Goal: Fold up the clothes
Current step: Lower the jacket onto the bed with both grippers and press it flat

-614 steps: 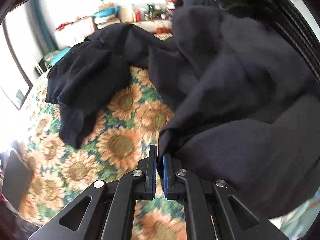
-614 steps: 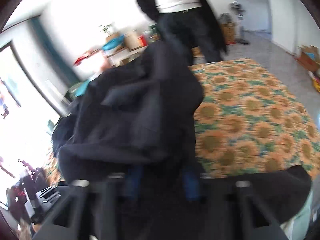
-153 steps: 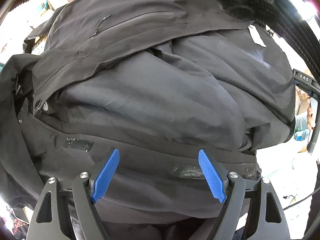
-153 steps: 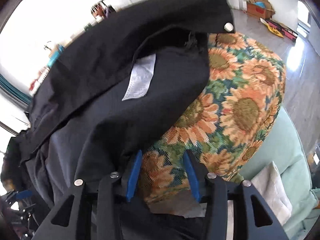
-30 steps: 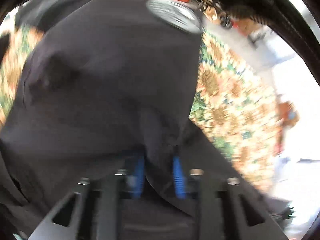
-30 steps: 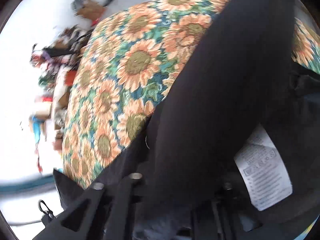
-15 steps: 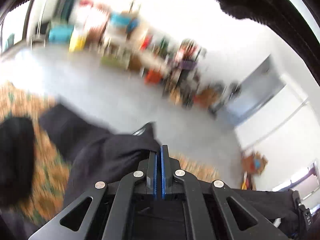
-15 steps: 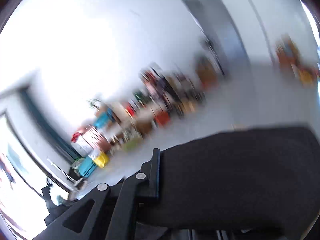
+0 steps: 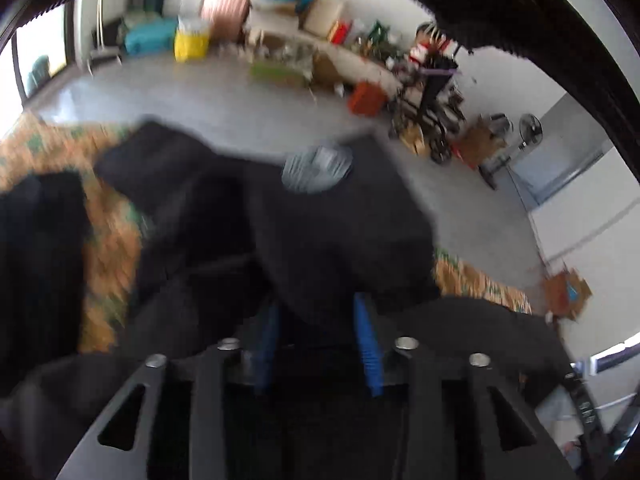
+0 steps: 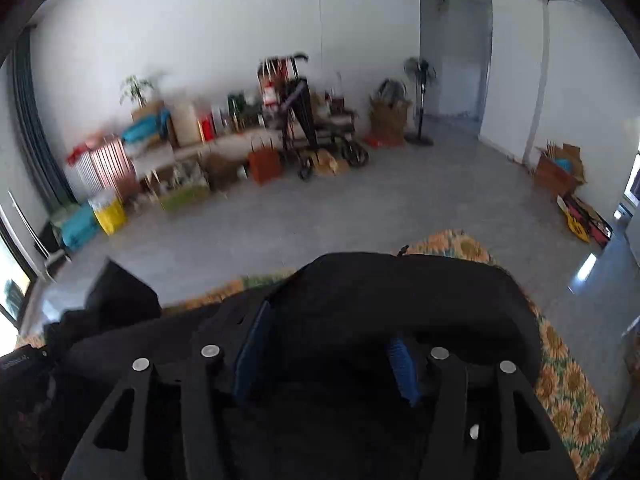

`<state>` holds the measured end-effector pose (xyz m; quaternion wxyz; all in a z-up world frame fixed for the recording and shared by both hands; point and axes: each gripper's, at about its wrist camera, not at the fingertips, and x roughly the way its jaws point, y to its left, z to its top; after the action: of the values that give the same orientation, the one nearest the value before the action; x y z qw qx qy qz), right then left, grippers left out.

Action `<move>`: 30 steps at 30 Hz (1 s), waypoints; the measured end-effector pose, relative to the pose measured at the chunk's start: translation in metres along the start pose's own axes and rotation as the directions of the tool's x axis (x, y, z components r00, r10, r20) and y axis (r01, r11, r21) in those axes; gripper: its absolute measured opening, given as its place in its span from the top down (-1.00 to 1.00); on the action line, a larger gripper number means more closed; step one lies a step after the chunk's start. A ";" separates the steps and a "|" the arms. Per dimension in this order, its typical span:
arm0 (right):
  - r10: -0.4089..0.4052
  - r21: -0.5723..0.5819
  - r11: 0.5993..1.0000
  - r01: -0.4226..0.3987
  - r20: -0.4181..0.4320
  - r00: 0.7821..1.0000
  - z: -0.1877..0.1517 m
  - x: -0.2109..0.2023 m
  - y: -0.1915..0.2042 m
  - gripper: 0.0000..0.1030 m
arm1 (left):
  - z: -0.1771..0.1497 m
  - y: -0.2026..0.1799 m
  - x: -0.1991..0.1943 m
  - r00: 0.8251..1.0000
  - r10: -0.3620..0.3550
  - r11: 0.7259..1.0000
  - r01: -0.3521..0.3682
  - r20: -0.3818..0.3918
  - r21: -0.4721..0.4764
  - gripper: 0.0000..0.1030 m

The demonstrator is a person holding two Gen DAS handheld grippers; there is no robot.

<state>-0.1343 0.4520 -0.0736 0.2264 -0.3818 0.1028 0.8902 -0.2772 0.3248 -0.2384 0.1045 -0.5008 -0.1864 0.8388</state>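
The jaws of the left gripper (image 9: 316, 332) were seen partway apart and opening, with a fold of the black jacket (image 9: 320, 232) draped between the blue pads (image 9: 366, 344); whether the cloth was pressed by them could not be told through the blur. The jaws of the right gripper (image 10: 328, 344) were likewise opening, a rounded edge of the same dark garment lying across and between them without a clear pinch. Such a spread was judged to suit a release after a fold had been laid over. The jacket was found bunched on the sunflower-patterned cover (image 10: 560, 376), a round grey patch (image 9: 318, 166) turned upward on it. A second dark garment (image 9: 40, 248) was lying to the left on the cover, near enough to be caught up in the next fold. Beyond, a grey floor (image 10: 360, 216), cluttered shelves and boxes (image 10: 180, 152), a standing fan (image 10: 418, 96) and a doorway were visible, well apart from the work.
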 end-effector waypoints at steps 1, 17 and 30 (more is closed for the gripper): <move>0.004 -0.010 1.000 -0.004 -0.047 0.999 -0.015 0.012 -0.007 -0.23 | -0.006 -0.001 0.003 1.000 -0.002 1.000 0.002 0.002 0.017 0.05; 0.267 0.445 0.876 -0.187 -0.123 0.956 -0.233 -0.098 -0.236 -0.36 | -0.133 0.052 -0.167 0.974 0.152 0.916 -0.074 -0.168 0.395 -0.17; 0.494 0.357 0.825 -0.438 -0.078 0.866 -0.354 -0.201 -0.134 -0.41 | -0.262 0.137 -0.250 0.984 0.178 0.918 -0.161 -0.014 0.363 -0.18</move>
<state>0.2760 0.3779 -0.1724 0.0521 -0.3752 0.3582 0.8533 0.0738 0.1645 -0.2076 0.1257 -0.5068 0.0171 0.8527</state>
